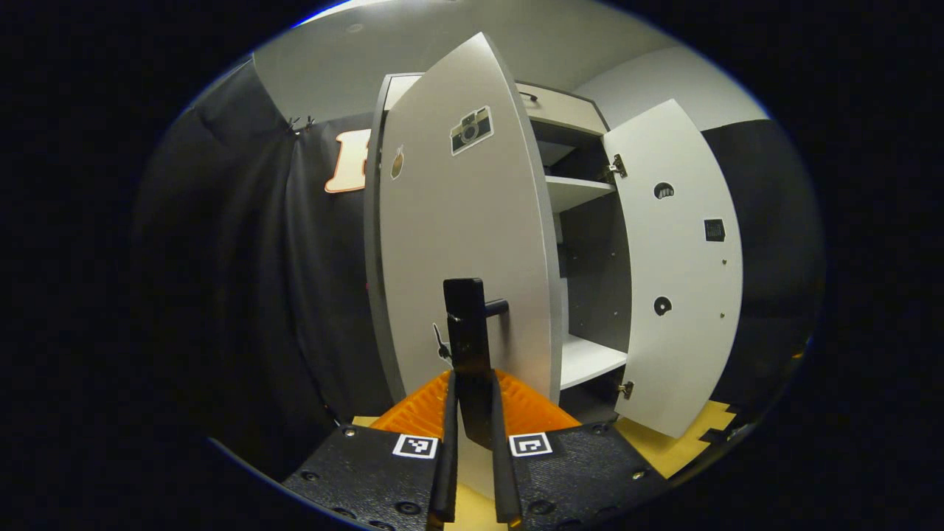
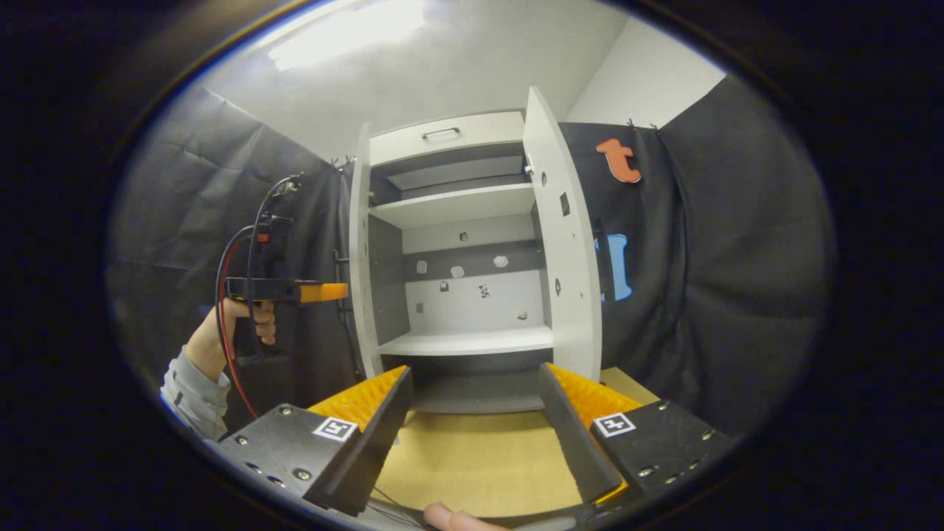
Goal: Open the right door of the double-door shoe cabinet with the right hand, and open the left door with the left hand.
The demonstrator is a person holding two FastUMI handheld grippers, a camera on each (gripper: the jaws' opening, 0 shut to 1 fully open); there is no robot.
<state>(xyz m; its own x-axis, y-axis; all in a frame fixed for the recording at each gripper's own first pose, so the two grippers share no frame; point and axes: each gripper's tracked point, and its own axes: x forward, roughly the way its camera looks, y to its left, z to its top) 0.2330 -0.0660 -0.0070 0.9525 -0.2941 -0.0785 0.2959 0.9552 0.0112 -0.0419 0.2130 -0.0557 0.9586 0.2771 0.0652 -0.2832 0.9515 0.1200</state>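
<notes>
White laminate double-door shoe cabinet (image 2: 461, 243) stands against the black cloth wall, both doors swung out. Right door (image 2: 564, 243) is edge-on, well clear of the shelves; left door (image 1: 464, 243) is partly open. Left gripper (image 1: 472, 413) has its fingers clamped on the left door's black lever handle (image 1: 472, 324). Right gripper (image 2: 472, 420), fingers spread apart, faces the cabinet's open middle over tan floor (image 2: 479, 457).

cabinet (image 2: 457, 251): landmark, straight ahead of right gripper (image 2: 472, 413)
left door (image 1: 464, 243): swung out from cabinet's left edge
right door (image 2: 564, 243): swung out from cabinet's right edge
handle (image 1: 472, 324): on left door, between left gripper (image 1: 474, 442) jaws
shelves (image 2: 464, 343): inside cabinet, between doors
</notes>
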